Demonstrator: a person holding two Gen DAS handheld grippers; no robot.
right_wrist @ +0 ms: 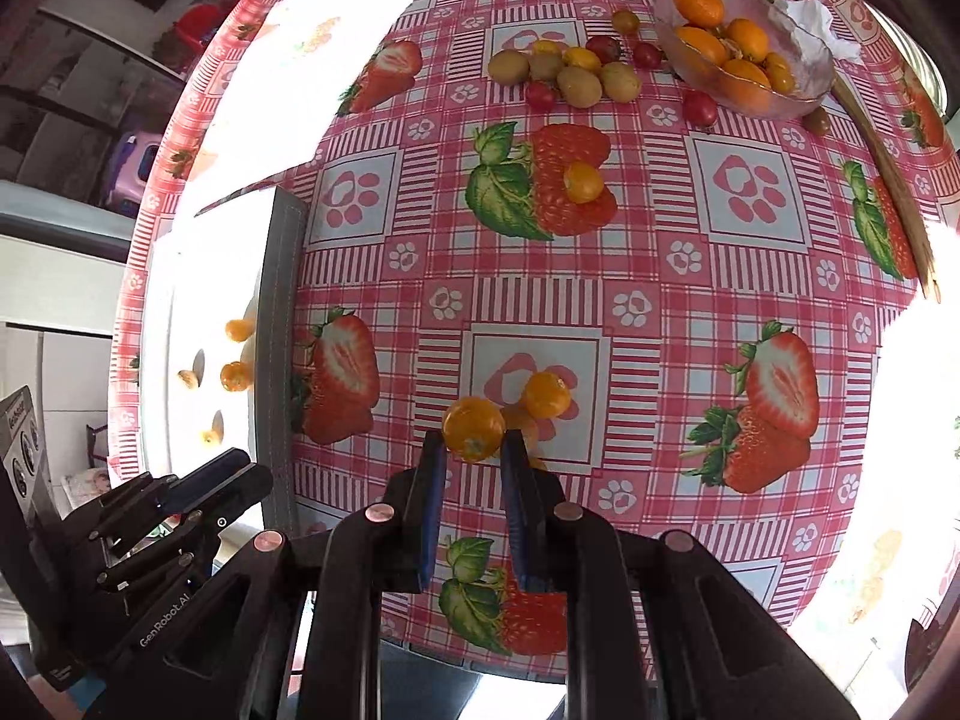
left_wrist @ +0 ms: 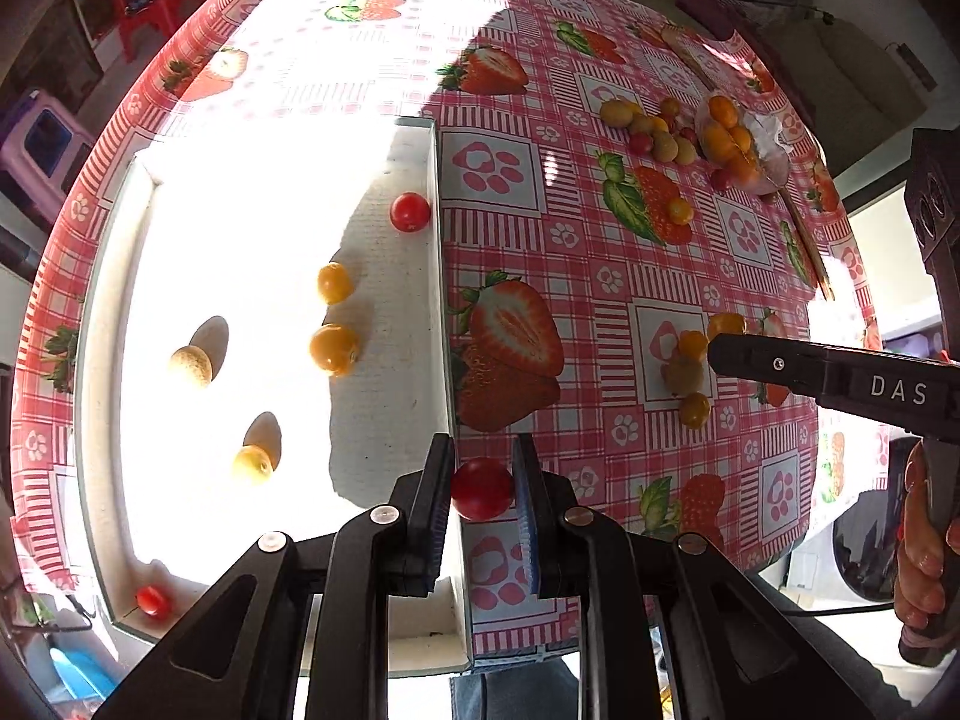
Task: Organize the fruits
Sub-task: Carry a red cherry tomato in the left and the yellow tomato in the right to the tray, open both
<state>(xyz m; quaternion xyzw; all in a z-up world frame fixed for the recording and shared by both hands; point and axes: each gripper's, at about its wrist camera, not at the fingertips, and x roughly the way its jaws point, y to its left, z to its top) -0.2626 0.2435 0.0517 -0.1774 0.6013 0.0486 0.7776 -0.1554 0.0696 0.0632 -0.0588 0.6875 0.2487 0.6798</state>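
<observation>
Left wrist view: the left gripper is clamped on a red cherry tomato, positioned above the right wall of the white tray. The tray contains red and yellow fruits on a strawberry-print tablecloth.

Right wrist view: the right gripper is clamped on a yellow cherry tomato above the tablecloth. A loose fruit pile lies beside a glass bowl of orange fruits at the far side.
</observation>
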